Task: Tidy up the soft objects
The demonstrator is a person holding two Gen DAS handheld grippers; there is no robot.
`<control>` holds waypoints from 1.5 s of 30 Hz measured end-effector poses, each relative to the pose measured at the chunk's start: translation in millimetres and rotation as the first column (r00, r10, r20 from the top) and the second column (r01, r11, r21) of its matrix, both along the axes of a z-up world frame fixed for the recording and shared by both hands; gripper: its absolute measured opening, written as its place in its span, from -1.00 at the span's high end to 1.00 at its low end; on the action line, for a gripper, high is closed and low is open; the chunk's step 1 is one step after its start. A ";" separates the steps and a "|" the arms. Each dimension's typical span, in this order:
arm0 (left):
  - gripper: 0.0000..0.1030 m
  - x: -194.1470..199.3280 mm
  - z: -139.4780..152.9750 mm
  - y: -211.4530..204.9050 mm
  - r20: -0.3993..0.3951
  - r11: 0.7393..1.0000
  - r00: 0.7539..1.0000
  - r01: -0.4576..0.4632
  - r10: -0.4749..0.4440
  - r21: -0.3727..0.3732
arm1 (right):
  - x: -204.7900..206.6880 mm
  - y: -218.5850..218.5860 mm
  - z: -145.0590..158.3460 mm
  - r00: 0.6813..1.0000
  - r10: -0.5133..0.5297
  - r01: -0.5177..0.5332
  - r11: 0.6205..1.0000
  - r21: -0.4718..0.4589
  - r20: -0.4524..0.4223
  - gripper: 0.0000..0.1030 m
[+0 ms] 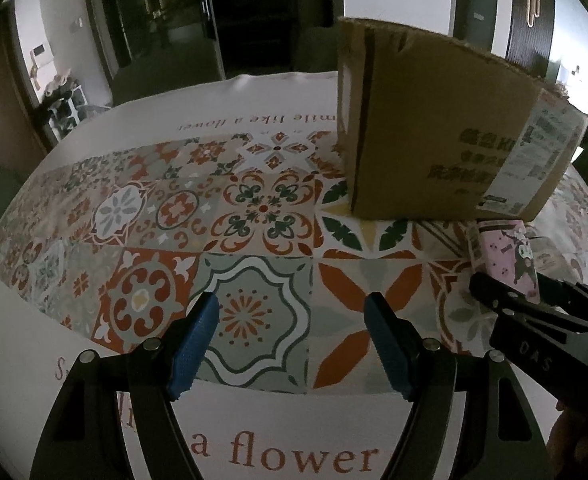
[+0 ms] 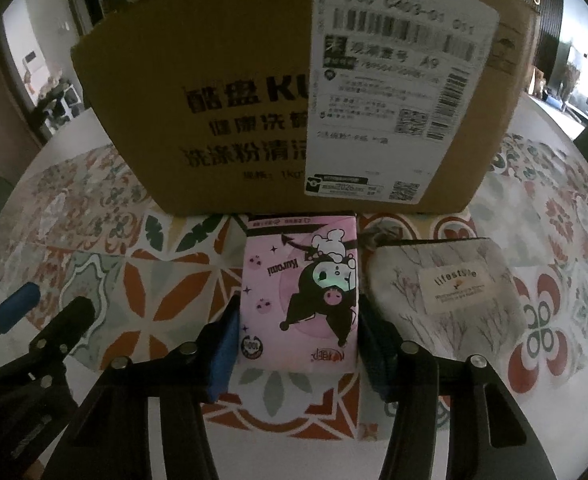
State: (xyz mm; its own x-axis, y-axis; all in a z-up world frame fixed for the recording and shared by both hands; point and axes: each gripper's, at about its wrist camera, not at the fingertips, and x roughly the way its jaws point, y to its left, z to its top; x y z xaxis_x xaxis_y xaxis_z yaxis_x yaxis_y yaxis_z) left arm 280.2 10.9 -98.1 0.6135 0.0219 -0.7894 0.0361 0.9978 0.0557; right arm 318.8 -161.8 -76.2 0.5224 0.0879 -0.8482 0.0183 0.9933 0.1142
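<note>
A pink Kuromi tissue pack (image 2: 300, 296) lies on the patterned tablecloth in front of a cardboard box (image 2: 254, 92). My right gripper (image 2: 298, 328) has a blue pad against each side of the pack and is shut on it. A pale floral fabric pouch (image 2: 450, 292) lies just right of the pack. My left gripper (image 1: 292, 320) is open and empty over the cloth, left of the right gripper (image 1: 534, 300). The pack (image 1: 502, 256) and the box (image 1: 442, 124) also show in the left wrist view.
The tablecloth (image 1: 134, 208) covers the table, whose far edge runs behind the box. The left gripper's fingers (image 2: 18, 300) show at the left of the right wrist view. Dark doors and shelves stand in the room behind.
</note>
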 end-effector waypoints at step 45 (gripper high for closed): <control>-0.45 24.0 -14.0 -146.6 0.011 0.970 0.973 0.230 -0.230 -0.074 | -41.4 -124.0 30.5 0.971 -0.188 0.183 0.982 0.044 0.151 -0.06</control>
State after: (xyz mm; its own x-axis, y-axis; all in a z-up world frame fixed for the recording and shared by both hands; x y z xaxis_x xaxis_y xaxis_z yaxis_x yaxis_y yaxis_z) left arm 304.2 -135.8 -112.1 0.5973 -0.1786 -0.7819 0.2647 0.9642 -0.0180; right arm 277.3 -285.8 -45.7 0.6556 0.0010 -0.7551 0.1818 0.9704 0.1592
